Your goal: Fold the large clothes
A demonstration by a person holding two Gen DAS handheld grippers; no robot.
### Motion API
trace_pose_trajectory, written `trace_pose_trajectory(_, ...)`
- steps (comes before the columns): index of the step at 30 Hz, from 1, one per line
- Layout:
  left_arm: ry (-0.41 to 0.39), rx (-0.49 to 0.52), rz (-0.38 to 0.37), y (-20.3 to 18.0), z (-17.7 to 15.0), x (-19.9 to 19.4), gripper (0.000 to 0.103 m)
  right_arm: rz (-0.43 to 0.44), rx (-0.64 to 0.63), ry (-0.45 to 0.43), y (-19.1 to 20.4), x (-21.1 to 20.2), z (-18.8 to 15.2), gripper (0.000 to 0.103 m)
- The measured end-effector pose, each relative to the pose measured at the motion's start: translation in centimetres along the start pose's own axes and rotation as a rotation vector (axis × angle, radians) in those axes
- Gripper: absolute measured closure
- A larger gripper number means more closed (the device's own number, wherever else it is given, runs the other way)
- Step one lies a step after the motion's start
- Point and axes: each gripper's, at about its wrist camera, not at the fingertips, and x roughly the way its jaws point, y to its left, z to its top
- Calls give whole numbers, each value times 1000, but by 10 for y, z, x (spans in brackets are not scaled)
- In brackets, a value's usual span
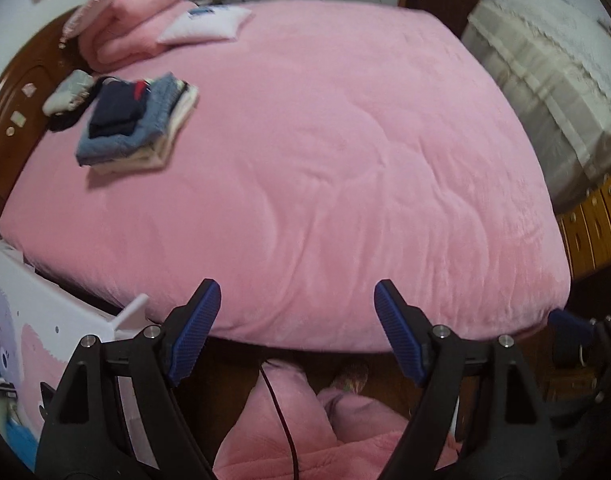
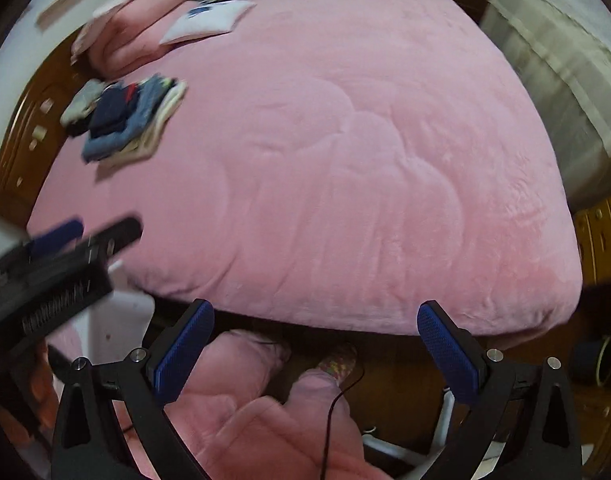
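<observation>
A pink plush bed cover (image 1: 325, 160) (image 2: 345, 160) fills both views, with no garment spread on it. A stack of folded clothes (image 1: 133, 124) (image 2: 129, 120), dark blue on denim blue on cream, lies at the bed's far left. My left gripper (image 1: 297, 286) hangs above the bed's near edge, open, with nothing between its blue pads. My right gripper (image 2: 316, 305) is open and empty above the same edge. Each gripper shows blurred at the rim of the other's view: the right gripper (image 1: 573, 328) and the left gripper (image 2: 65, 236).
A folded pink blanket (image 1: 133, 20) and a white pillow (image 1: 205, 24) lie at the head of the bed by the wooden headboard (image 1: 13, 120). A white printed box (image 1: 45, 320) stands lower left, wooden drawers (image 1: 593, 220) on the right. The person's pink-clad legs (image 1: 285, 420) are below.
</observation>
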Motion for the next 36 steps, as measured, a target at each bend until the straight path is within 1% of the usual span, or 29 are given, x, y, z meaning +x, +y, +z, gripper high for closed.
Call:
trace_pose_trajectory(2,-40,-9,9,3,-3,-11,26,-21,-35,-19,10,-4,0,0)
trace_pose_trajectory(3,-52,-7,11,5,-5,-14,26,-10,-35,-32,13,-7,1,0)
trace_pose_trajectory(5,-54,1,3,5,-5,-16,25,24,-25,-21,14,-4,0,0)
trace_pose_trajectory(8,-33,15,2,7,-2,-12,25,24,27,5,11,0,2,0)
trace_pose_trajectory(11,-32,26,0,5,1,-10,25,11,54,-20,4,5,6,0)
trace_pose_trajectory(14,-30,23,-4,4,4,-7,25,-26,41,-38,8,2,12,0)
trace_pose_trajectory(16,-18,23,-12,2,5,-2,24,-31,22,-41,10,1,13,0)
trace_pose_trajectory(19,1,17,-27,-2,6,5,20,-64,20,-48,9,-2,12,0)
trace_pose_trajectory(22,23,15,-15,-8,5,12,19,-93,36,-50,3,-4,8,0)
trace_pose_trajectory(25,38,24,-16,-14,6,17,18,-97,81,-41,-8,-2,4,0)
trace_pose_trajectory(28,43,54,-16,-25,7,20,17,-93,151,-57,-25,-5,2,0)
trace_pose_trajectory(31,27,85,-20,-35,9,18,12,-88,205,-86,-39,-11,-1,0)
trace_pose_trajectory(32,23,95,-24,-39,10,18,5,-88,216,-88,-43,-12,-1,0)
trace_pose_trajectory(33,18,104,-29,-42,11,17,1,-90,223,-85,-47,-11,-1,0)
trace_pose_trajectory(36,7,120,-28,-49,14,18,1,-96,230,-90,-54,-13,-1,0)
